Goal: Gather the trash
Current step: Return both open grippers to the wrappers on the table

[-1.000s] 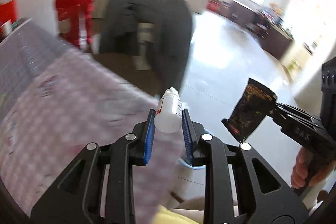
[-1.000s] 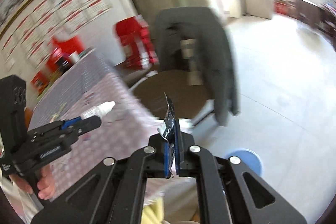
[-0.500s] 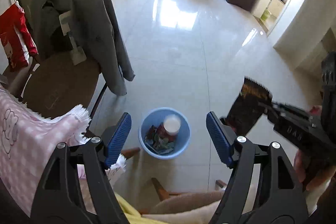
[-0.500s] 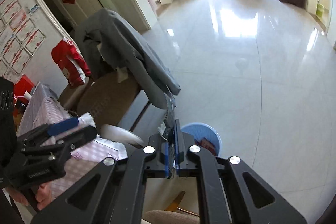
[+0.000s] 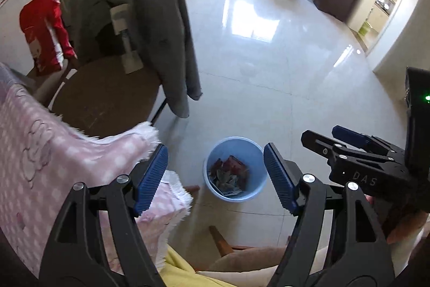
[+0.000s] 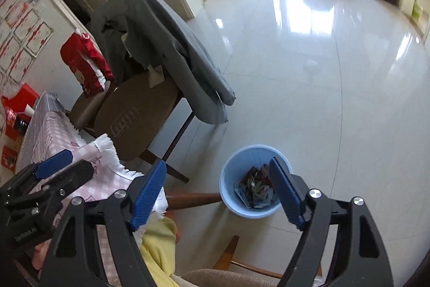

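Half a second ago the right gripper point(image 6: 216, 187) was clamped on a dark snack wrapper; now its blue pads stand wide apart with nothing between them. The left gripper point(image 5: 215, 176) was already spread then and is spread now, also holding nothing. Both hang above the blue bin point(image 5: 234, 149), which sits on the pale tiled floor point(image 5: 268, 58).

Inside the bin lies a heap of wrappers point(image 5: 228, 175), red and dark ones mixed; the same heap point(image 6: 255, 186) shows from the right camera. I cannot pick out the wrapper or the small white bottle among them.

Left of the bin a pink checked tablecloth point(image 5: 53, 152) with a white fringe hangs over a table edge. Beyond the bin on that side stands a brown chair point(image 5: 104, 98) with a grey jacket point(image 5: 150, 18) draped over its back. Near the bin, toward the cameras, a wooden chair leg point(image 6: 193, 198) reaches across the floor.
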### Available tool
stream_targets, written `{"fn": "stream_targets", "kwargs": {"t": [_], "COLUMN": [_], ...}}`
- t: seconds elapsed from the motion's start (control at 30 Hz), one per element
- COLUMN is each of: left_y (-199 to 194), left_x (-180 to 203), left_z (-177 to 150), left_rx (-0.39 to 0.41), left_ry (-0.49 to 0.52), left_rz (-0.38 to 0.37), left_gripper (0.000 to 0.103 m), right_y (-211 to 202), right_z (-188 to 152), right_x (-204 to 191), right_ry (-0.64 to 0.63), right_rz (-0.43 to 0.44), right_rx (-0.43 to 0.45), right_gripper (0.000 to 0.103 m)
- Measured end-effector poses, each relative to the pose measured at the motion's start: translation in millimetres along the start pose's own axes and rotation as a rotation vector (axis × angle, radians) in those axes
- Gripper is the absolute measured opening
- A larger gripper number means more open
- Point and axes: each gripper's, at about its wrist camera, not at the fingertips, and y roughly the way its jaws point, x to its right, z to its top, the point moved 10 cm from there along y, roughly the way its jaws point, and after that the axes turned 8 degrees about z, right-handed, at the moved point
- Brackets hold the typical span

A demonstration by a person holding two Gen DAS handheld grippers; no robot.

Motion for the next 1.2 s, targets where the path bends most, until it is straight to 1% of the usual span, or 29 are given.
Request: {"fn": "stream_targets", "kwargs": {"t": [0.13, 0.27, 0.43, 0.57, 0.63, 0.7, 0.77, 0.83, 0.97, 1.07, 1.13, 1.2], "left_y": [-16.3, -34.9, -64.7, -86.9, -100.1, -112.5, -123.2, -135.4, -153.5, -168.5, -175.5, -183.7], "left_x": [-18.8, -46.8, -102.2, -151.2, -181.9, -205.3, -230.0, -257.8, -306.5, -351.8, -377.4, -400.5], "left_z": [1.3, 0.8, -8.7, -22.4, -33.9, -44.9, -55.6, -70.3, -101.5, -132.4, -149.6, -167.8], "left_rx": [0.033, 0.066, 0.110, 0.124, 0.130, 0.133, 0.137, 0.136, 0.114, 0.088, 0.071, 0.063], "left_ry": [-0.022, -0.061, -0.152, -0.232, -0.281, -0.324, -0.365, -0.410, -0.499, -0.587, -0.649, -0.710], "left_rz": [0.021, 0.056, 0.115, 0.172, 0.215, 0.241, 0.268, 0.310, 0.358, 0.411, 0.426, 0.424], "left_gripper": [0.068, 0.068, 0.068, 0.068, 0.068, 0.068, 0.068, 0.068, 0.069, 0.069, 0.069, 0.070], "right_y": [-3.0, -8.0, -9.7, -5.1, -1.7, 2.3, 6.8, 11.3, 20.0, 31.2, 38.7, 45.2], "right_z": [6.9, 14.5, 17.8, 10.8, 3.7, -4.6, -12.5, -22.6, -42.2, -60.1, -74.2, -88.1], "right_x": [-28.8, -72.8, -138.9, -202.2, -231.8, -265.2, -291.6, -318.7, -370.4, -409.3, -434.4, -461.4], "right_ry": [-0.054, -0.125, -0.241, -0.345, -0.388, -0.436, -0.472, -0.510, -0.582, -0.629, -0.663, -0.705], "right_rz": [0.026, 0.070, 0.132, 0.194, 0.227, 0.263, 0.290, 0.317, 0.371, 0.407, 0.425, 0.452], "right_rx": [0.014, 0.038, 0.050, 0.040, 0.029, 0.021, 0.004, -0.015, -0.049, -0.097, -0.133, -0.165], "right_gripper": [0.077, 0.077, 0.077, 0.077, 0.077, 0.077, 0.077, 0.077, 0.077, 0.077, 0.077, 0.077]}}
